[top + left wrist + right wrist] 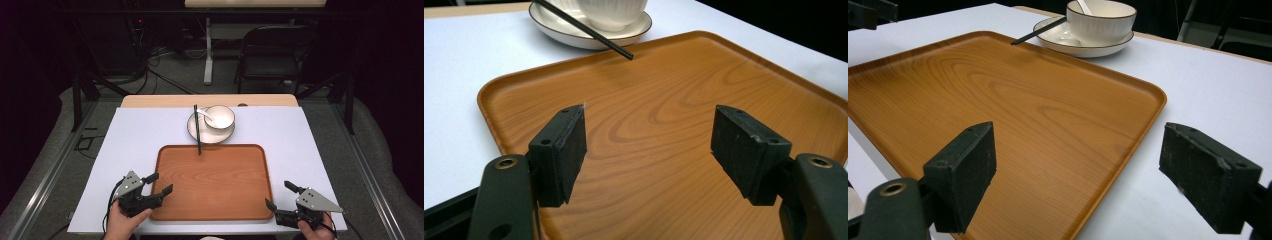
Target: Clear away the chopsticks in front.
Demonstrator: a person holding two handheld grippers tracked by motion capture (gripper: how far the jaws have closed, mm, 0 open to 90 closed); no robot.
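A wooden tray (212,182) lies bare in the middle of the white table top. Behind it stands a white plate (200,134) with a white bowl (219,117) on it, a white spoon (206,115) resting in the bowl. Black chopsticks (198,129) lie across the plate, their tips over the tray's far rim. My left gripper (159,182) hovers open at the tray's near left corner, nothing between its pads. At the near right corner my right gripper (279,195) stands open too, straddling the tray's right rim (1143,115).
The white table top (135,145) is bordered by a wooden strip at the back. A black folding chair (272,50) and a table leg stand on the floor beyond. Cables trail on the floor at the back left.
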